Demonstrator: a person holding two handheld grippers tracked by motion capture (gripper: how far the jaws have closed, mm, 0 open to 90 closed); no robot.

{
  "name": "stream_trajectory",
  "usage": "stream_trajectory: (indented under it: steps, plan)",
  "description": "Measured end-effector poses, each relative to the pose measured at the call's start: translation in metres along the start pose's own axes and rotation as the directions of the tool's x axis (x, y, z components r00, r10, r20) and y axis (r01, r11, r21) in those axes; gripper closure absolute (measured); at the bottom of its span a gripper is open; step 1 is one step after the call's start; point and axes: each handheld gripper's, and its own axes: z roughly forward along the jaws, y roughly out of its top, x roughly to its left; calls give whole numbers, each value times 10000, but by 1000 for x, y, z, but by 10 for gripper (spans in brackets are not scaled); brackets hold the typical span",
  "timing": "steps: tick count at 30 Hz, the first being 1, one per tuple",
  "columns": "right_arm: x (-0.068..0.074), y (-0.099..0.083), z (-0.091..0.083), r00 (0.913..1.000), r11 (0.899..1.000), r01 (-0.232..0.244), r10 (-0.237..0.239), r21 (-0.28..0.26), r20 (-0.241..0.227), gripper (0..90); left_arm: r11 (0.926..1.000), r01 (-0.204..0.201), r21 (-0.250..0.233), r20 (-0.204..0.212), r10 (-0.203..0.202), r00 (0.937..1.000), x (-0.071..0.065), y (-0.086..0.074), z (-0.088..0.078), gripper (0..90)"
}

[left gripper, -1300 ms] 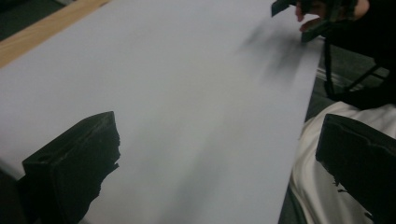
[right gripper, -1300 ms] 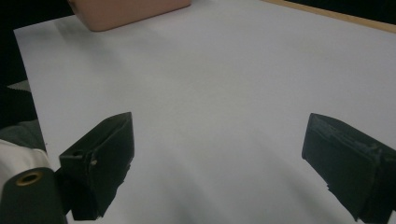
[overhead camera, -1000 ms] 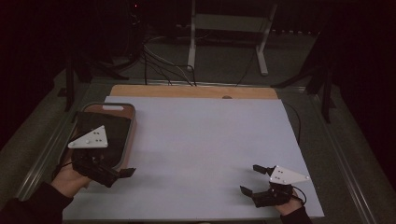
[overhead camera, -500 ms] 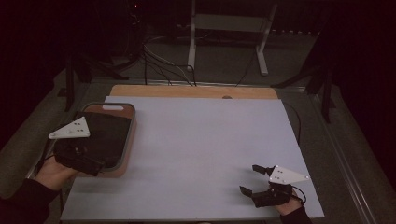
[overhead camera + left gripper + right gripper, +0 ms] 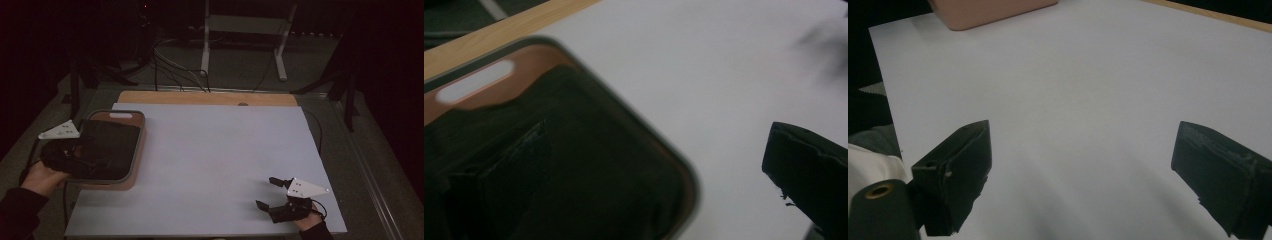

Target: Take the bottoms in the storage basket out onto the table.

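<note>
One tray (image 5: 134,172) of dark cloth (image 5: 107,147) lies just right of the left tongs (image 5: 75,156), whose state I cannot tell; the right tongs (image 5: 267,192) rest released, well apart.

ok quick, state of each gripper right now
left gripper: cannot be told, at the near-left edge of the pink tray holding dark cloth.
right gripper: open, holding nothing.

The tray (image 5: 137,150) is sitting at the white sheet's (image 5: 215,155) left edge, and it is the one obstacle rising off that surface. Dark folded stuff (image 5: 107,147) is filling its inside, leaving little room within the rim. Right of the tray, the sheet is lying open all the way across. Beyond the tray, the bare wooden strip (image 5: 200,97) is offering a flat, unblocked passage too.
</note>
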Motion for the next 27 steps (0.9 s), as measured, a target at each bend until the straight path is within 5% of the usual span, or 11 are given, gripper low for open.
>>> stream_trajectory:
  steps: [14,27]
  plan:
    - [1,-1,1,10000,9999,36,-35,112,-60,94,9929,1136,357,-642,-1111,9917,35,-28,17,2]
    - [1,-1,2,10000,9998,30,-28,176,-83,94,9703,1928,1464,-1423,-1722,9747,55,-47,45,2]
